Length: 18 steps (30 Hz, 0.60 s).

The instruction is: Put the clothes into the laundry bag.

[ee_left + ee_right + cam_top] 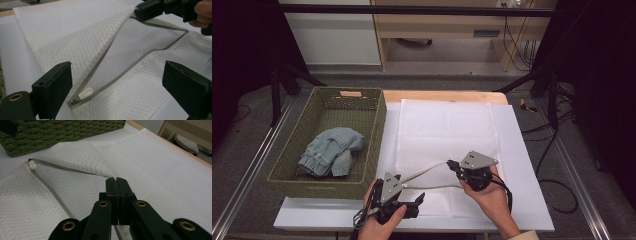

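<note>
White mesh bag, zip edge pinched by right tongs (no readable labels)

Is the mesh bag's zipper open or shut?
Open: the mesh laundry bag's zipper edges gape apart, upper edge lifted by the right gripper.

A white mesh bag with a grey zipper (white pull), an olive-green woven basket and pale-blue denim.
</note>
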### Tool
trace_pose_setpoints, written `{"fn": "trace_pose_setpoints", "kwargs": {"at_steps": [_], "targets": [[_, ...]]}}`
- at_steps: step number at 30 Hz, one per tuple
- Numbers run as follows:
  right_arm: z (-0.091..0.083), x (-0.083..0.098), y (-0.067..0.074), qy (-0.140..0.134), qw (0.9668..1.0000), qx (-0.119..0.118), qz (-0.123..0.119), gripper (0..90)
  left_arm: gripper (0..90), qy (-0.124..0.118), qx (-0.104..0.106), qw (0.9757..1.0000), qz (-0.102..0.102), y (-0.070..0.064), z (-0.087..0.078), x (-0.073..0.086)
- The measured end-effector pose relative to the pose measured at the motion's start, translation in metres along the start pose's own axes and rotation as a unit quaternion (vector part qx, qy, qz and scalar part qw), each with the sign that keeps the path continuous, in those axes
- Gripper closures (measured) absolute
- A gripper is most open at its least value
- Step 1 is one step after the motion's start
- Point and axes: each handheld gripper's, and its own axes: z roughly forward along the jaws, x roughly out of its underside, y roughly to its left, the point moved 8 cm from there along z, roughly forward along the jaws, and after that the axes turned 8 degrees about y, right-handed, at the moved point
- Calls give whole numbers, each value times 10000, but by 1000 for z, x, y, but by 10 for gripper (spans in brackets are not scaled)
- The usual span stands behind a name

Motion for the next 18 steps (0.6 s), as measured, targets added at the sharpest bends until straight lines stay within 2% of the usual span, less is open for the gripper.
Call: {"fn": "trace_pose_setpoints", "kwargs": {"at_steps": [3, 4, 5, 7, 9, 14, 15, 18], "targets": [[1, 1, 2, 5, 10000, -12, -19, 893, 92, 66, -25, 10000, 70, 7, -5, -12], [1, 1, 2, 10, 10000, -12, -33, 893, 93, 80, -25, 10000, 53, 10, -7, -15], [1, 2, 2, 18, 10000, -14, -8, 893, 94, 35, -4, 10000, -56, 13, -10, -19], [2, 4, 3, 16, 10000, -37, 40, 893, 96, -15, -76, 9999, -112, 20, -15, -24], [1, 6, 5, 17, 10000, -44, 65, 893, 97, 47, -262, 9996, 12, 29, -22, -29], [2, 9, 6, 55, 10000, -21, 51, 893, 96, 157, -492, 9984, 231, 41, -33, -36], [1, 9, 6, 52, 10000, -13, 47, 893, 95, 211, -591, 9975, 323, 45, -36, -37], [0, 9, 6, 32, 10000, -2, 49, 893, 95, 339, -745, 9957, 431, 54, -40, -38]]}}
